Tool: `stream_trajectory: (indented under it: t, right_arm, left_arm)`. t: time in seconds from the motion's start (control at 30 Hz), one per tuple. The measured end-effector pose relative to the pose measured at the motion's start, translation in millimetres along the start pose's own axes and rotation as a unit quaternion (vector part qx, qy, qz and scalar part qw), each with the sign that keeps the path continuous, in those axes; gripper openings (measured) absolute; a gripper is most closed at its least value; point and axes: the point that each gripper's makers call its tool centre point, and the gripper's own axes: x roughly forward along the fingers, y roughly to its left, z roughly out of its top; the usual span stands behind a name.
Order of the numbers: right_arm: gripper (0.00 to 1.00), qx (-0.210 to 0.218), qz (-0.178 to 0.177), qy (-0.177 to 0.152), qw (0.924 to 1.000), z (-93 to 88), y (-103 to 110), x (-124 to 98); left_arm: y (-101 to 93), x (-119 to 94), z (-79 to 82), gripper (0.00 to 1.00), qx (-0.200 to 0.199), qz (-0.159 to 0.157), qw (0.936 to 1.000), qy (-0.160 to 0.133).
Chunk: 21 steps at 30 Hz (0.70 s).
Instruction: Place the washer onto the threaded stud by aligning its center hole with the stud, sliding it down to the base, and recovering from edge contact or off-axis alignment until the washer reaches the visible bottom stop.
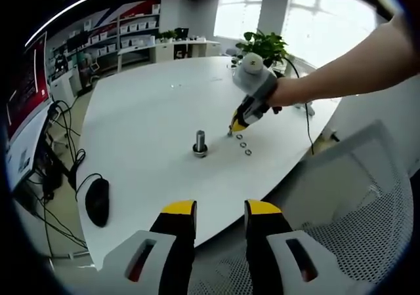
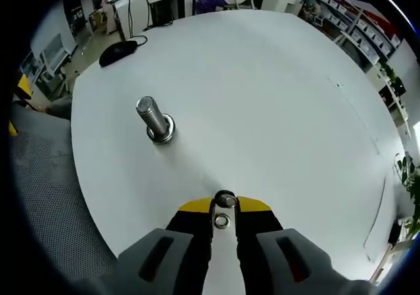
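The right gripper (image 2: 223, 210) apparently pinches a washer (image 2: 224, 199) on the tabletop (image 2: 275, 98) near the threaded stud (image 2: 152, 117); left gripper (image 1: 220, 213) fingers open; lift level, center the hole.

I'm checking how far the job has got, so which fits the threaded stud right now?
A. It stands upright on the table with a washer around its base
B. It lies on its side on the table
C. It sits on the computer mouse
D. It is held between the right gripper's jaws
A: in the right gripper view the threaded stud stands upright on the white table, with a washer ringing its base, apart from the right gripper.
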Motion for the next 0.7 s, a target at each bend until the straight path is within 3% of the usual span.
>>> stream_trajectory:
  t: [0.43,0.6,0.7]
  right_arm:
    - [0.15,-0.004,0.001,0.012,0.9999,-5.0,0.7,12.4]
    - [0.17,0.023,0.003,0.005,0.9997,-4.9,3.4,11.7]
    - [0.18,0.001,-0.004,0.011,0.9999,-8.7,3.9,10.9]
  left_arm:
    - [1.0,0.4,-1.3,0.27,-0.003,0.002,1.0000,0.003]
    - [1.5,0.3,-1.2,0.27,-0.003,0.004,1.0000,0.002]
    - [1.8,0.3,-1.2,0.27,-0.004,0.005,1.0000,0.002]
